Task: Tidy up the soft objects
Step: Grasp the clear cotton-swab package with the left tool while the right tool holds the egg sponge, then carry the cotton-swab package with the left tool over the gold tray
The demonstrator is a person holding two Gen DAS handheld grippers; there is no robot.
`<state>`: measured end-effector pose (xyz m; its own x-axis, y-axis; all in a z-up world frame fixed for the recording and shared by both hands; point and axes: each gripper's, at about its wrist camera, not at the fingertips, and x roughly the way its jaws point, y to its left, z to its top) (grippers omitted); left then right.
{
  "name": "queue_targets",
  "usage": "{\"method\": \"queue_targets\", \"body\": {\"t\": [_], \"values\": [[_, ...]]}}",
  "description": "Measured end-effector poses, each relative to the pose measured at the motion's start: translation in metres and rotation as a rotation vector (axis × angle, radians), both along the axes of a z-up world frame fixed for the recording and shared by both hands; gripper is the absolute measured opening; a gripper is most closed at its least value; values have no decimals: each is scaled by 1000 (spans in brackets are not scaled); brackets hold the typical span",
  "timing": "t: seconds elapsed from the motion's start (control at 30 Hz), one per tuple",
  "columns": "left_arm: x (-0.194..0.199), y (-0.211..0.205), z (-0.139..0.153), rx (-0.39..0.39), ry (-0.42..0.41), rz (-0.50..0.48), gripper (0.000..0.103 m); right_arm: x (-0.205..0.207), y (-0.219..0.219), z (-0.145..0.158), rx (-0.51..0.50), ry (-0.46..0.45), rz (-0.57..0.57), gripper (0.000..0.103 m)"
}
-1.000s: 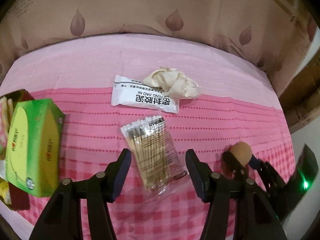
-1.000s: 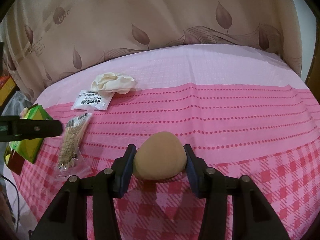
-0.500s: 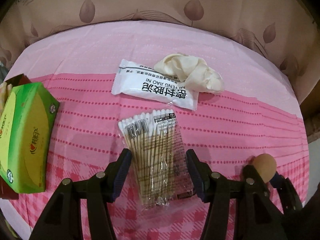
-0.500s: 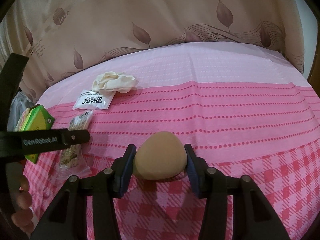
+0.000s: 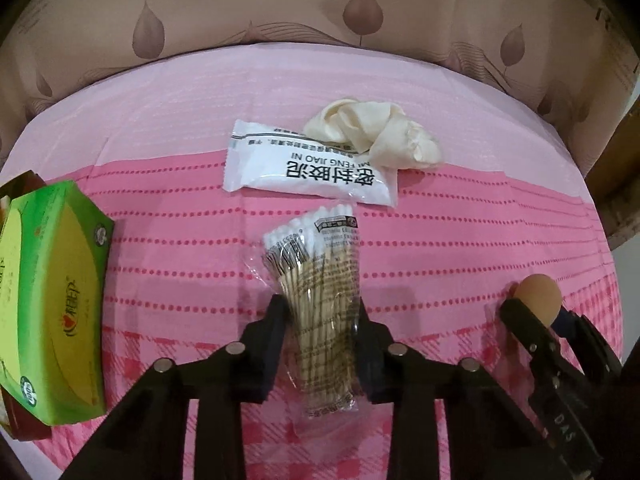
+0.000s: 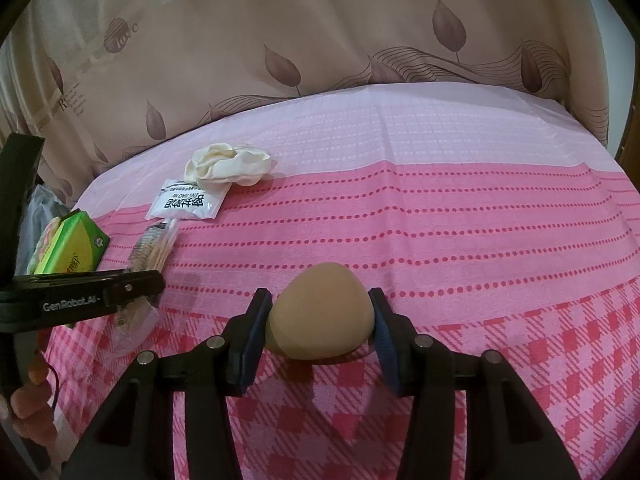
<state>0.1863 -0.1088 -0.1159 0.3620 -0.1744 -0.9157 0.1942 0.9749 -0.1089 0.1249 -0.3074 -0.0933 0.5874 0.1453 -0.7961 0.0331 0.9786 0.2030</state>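
Note:
My left gripper (image 5: 322, 344) is shut on a clear bag of cotton swabs (image 5: 320, 280) lying on the pink cloth; the jaws press its sides. The bag also shows in the right wrist view (image 6: 154, 250), partly behind the left gripper (image 6: 132, 290). My right gripper (image 6: 318, 330) is shut on a tan egg-shaped makeup sponge (image 6: 322, 316), low over the cloth. The sponge (image 5: 538, 292) shows at the right in the left wrist view. A white sealed packet (image 5: 312, 168) and crumpled cream gloves (image 5: 376, 136) lie further back.
A green tissue box (image 5: 52, 312) lies at the left edge of the table, over a brown box (image 5: 20, 184). The pink tablecloth (image 6: 440, 208) ends at a leaf-print curtain (image 6: 320, 32) behind. A wooden piece (image 5: 616, 184) stands at the right.
My left gripper moved forward around the cotton swab bag and closed on it. The right gripper stays shut on the sponge, almost still.

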Motion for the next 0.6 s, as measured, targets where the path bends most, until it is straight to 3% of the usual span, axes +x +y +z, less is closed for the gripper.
{"method": "queue_targets", "body": {"t": [0.33,0.6], "values": [[-16,12,15,32,-65,-65,28,1,1,-1,-11,4,2,46],[-38,27,50,26,-126,-109,28,3,2,-2,-14,6,2,46]]}}
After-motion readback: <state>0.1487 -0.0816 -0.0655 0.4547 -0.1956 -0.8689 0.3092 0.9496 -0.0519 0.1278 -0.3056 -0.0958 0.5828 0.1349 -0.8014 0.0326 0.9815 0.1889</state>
